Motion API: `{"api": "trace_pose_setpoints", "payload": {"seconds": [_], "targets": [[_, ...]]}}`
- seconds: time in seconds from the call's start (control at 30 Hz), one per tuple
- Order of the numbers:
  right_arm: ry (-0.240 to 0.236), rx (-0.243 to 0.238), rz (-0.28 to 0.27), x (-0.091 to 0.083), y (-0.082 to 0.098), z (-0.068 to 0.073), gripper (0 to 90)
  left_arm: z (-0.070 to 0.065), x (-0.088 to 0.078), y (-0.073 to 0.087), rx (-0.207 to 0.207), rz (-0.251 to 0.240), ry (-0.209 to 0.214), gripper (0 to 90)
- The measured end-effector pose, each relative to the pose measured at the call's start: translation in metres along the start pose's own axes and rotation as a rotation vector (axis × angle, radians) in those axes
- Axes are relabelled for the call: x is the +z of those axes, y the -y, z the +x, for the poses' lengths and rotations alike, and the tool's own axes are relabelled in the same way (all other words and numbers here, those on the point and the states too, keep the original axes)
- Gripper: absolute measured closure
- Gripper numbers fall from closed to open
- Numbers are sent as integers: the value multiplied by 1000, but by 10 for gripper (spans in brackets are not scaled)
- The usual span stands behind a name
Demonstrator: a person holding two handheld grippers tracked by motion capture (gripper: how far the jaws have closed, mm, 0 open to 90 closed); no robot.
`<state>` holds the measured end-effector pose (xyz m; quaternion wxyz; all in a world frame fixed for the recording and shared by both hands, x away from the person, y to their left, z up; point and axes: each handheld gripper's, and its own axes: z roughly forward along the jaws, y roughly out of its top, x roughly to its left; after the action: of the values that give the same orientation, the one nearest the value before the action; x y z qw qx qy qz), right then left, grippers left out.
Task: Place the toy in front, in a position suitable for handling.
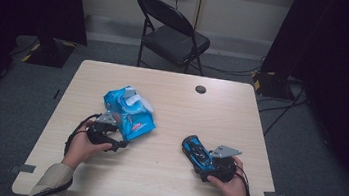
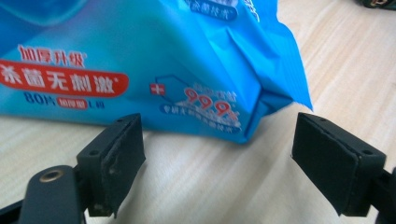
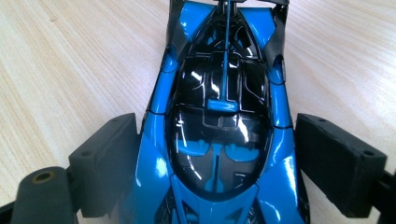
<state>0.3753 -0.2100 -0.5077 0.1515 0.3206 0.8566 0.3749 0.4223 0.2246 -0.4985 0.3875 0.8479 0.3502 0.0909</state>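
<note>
**Toy car in the right gripper, wipes pack at the left**

Over on the right, the right gripper [image 1: 204, 166] has the blue-and-black toy car [image 1: 197, 153] between its jaws, and in the right gripper view the pads sit flush against the car's [image 3: 219, 140] flanks, one on each side, pinching the body. The car lies on the table [image 1: 161, 187], right of centre and near the person's edge. Its long axis runs on a diagonal in the high view, one end buried in the gripper, the free end pointing away from the person and toward the left. Which end is the nose I cannot tell.

On the left, the left gripper [image 1: 116, 140] sits just beside the near corner of the blue wipes pack [image 1: 129, 112]. In the left gripper view the jaws stand spread wide, with the pack's [image 2: 140, 60] crimped corner just ahead of the gap and neither pad touching it. The pack rests on the table left of centre, its long axis also diagonal, running from the gripper up and away. Its white lid flap [image 1: 138, 101] stands open on top; what is inside is too small to make out
</note>
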Motion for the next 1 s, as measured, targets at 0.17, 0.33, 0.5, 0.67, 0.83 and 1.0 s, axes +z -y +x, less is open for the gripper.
{"api": "trace_pose_setpoints", "payload": {"seconds": [0.17, 0.33, 0.5, 0.67, 0.83, 1.0], "targets": [[-14, 19, 10, 1, 0, -2, 139, -2, -6, 4, 10, 11, -3, 164], [-15, 19, 10, 1, 0, -2, 139, -4, -13, 2, -17, 5, 0, 164], [-15, 19, 10, 1, 0, -2, 139, -5, -19, -3, -4, 13, 1, 168], [-15, 19, 10, 1, 0, -2, 138, -5, -25, -10, -4, 15, 1, 169], [-15, 19, 10, 1, 0, -2, 138, -5, -27, -15, -2, 15, 5, 169], [-15, 19, 10, 1, 0, -2, 138, -3, -27, -23, -1, 22, 7, 169]]}}
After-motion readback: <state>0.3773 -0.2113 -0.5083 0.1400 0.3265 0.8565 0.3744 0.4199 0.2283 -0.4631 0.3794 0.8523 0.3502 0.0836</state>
